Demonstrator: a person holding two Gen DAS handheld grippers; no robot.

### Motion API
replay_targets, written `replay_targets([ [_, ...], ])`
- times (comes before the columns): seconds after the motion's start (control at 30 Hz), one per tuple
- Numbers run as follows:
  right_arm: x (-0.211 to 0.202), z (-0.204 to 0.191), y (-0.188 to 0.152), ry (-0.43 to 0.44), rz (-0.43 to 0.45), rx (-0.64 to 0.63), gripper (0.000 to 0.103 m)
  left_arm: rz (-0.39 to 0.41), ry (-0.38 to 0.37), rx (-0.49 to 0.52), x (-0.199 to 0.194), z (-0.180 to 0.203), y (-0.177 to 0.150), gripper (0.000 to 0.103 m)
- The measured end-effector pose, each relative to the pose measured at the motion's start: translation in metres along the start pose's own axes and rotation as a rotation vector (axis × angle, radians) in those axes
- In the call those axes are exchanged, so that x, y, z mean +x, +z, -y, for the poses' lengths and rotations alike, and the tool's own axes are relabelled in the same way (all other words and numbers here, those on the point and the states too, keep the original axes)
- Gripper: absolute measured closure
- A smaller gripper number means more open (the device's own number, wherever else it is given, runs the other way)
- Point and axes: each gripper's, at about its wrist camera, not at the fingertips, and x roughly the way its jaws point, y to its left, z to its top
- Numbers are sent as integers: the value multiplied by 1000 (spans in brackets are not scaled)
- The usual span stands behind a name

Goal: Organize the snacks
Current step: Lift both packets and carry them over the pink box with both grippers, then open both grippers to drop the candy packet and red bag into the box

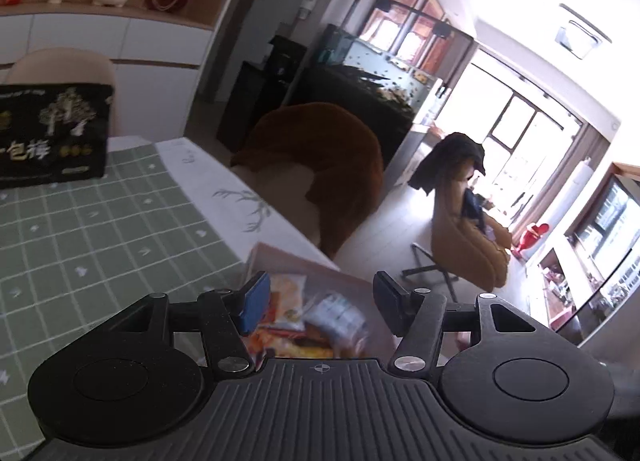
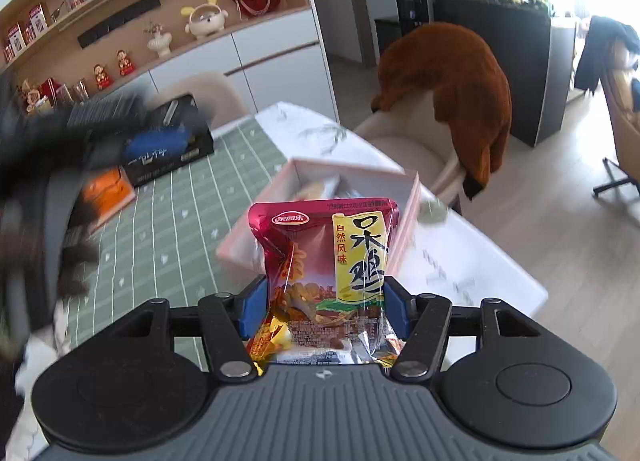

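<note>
Crinkly foil snack pouch (image 2: 324, 273) pinched in R gripper (image 2: 325, 311); L gripper (image 1: 320, 301) wide, empty, over pink box (image 1: 280, 257)

Pink box (image 2: 412, 197) open-topped; black carton (image 2: 168, 149) well apart.

Left gripper (image 2: 60, 165) a dark blur, snack packets (image 1: 320, 317) in box smeared, black box (image 1: 52, 133) cut by edge

One pink box (image 2: 404, 197), one red snack packet (image 2: 324, 261), one black carton (image 1: 52, 133), two hand-held grippers.
</note>
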Motion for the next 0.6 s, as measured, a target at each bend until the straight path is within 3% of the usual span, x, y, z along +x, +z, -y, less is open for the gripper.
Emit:
replay_targets([
  [0.1,8,-12,31,8,59,-21,42,-23,24,-68,-22,-23,-30,40],
  [0.2,36,-23,72,-17,83,-36,26,-49,76,-118,-35,-41,-59,40],
  [0.33,74,-28,95,-83,64,-3,26,-74,159,-100,-52,-59,-93,40],
  [0.47,91,-27,65,-105,20,63,26,-116,255,-53,-65,-76,-126,40],
  [0.6,93,-33,-5,-105,-32,90,26,-114,311,2,-68,-87,-146,40],
])
